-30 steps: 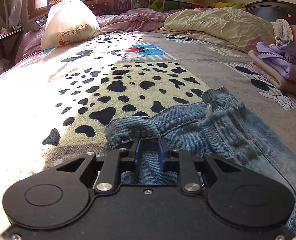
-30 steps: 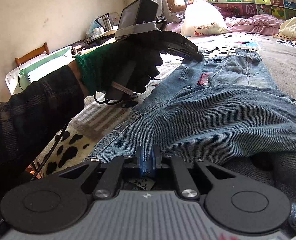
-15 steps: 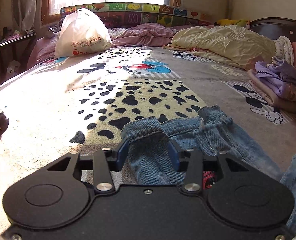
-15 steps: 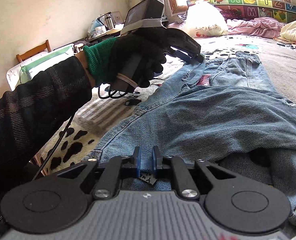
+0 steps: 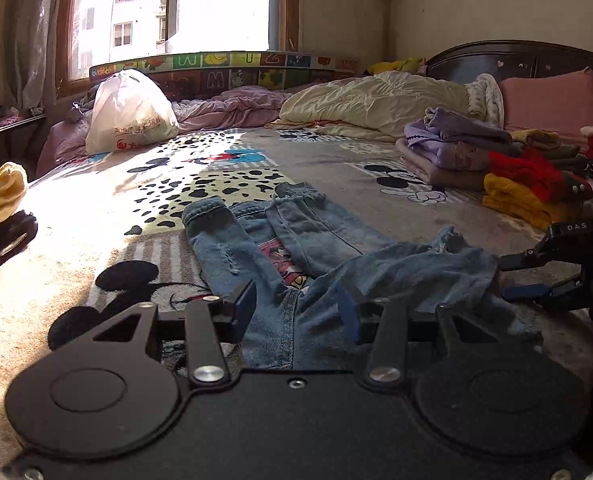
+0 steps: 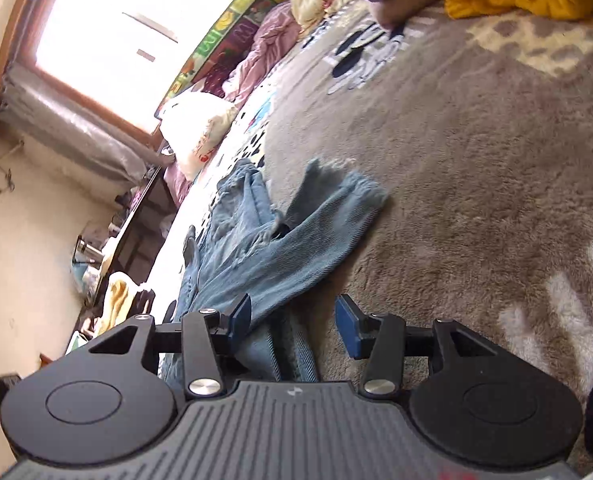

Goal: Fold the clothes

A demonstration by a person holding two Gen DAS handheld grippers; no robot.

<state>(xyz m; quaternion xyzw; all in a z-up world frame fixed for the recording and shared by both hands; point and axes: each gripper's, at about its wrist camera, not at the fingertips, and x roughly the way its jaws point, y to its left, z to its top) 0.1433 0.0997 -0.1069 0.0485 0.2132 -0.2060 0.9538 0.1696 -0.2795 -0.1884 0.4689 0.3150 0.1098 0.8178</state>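
Sunlit cartoon-print bedspread (image 5: pixel 376 160) on which the jeans (image 5: pixel 256 248) lie half-folded, left gripper (image 5: pixel 296 310) spread and right gripper (image 6: pixel 292 320) opening, neither pinching denim; the loosely laid leg may be dragged askew by snagging pads.

White plastic bag (image 5: pixel 130 114) near window (image 5: pixel 172 8); cream quilt (image 5: pixel 372 104) beside it

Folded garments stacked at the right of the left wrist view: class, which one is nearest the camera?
The mustard-yellow garment, at the stack's front edge; the red one lies on it, and the purple ones sit further back.
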